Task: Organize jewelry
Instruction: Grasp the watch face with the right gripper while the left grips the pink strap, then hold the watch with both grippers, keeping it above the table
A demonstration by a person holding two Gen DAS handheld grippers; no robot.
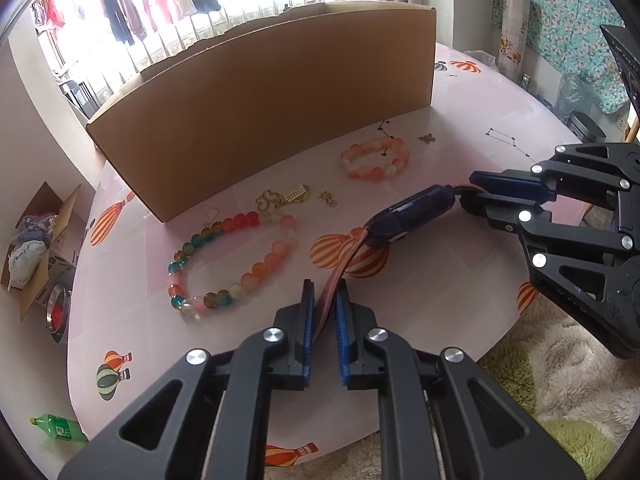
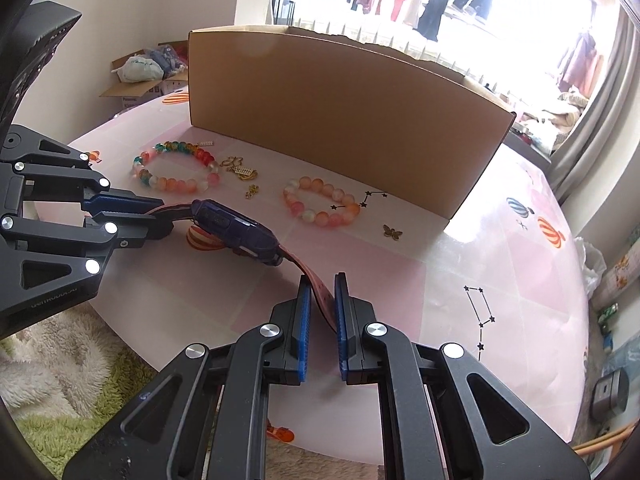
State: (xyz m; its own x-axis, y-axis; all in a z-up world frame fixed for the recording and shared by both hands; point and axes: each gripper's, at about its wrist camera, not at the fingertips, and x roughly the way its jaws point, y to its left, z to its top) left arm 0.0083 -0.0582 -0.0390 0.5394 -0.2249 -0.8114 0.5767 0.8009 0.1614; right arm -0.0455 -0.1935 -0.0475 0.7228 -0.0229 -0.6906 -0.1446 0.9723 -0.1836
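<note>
A watch (image 1: 408, 216) with a dark blue body and a pink striped strap hangs just above the table between both grippers. My left gripper (image 1: 324, 294) is shut on one strap end. My right gripper (image 2: 322, 284) is shut on the other end. In the left wrist view the right gripper (image 1: 466, 196) reaches in from the right. In the right wrist view the left gripper (image 2: 160, 216) comes in from the left, with the watch (image 2: 236, 228) beside it. Behind lie a long multicoloured bead bracelet (image 1: 248, 280) (image 2: 172, 184), a small pink bead bracelet (image 1: 362, 174) (image 2: 320, 216) and gold charms (image 1: 280, 198) (image 2: 240, 170).
An upright cardboard box (image 1: 272, 100) (image 2: 340, 112) stands at the back of the pink round table (image 1: 440, 300) (image 2: 480, 240). A gold butterfly charm (image 1: 427, 138) (image 2: 392, 232) lies near the box's right end. A fluffy rug (image 1: 560, 380) and a green bottle (image 1: 56, 426) lie below the table.
</note>
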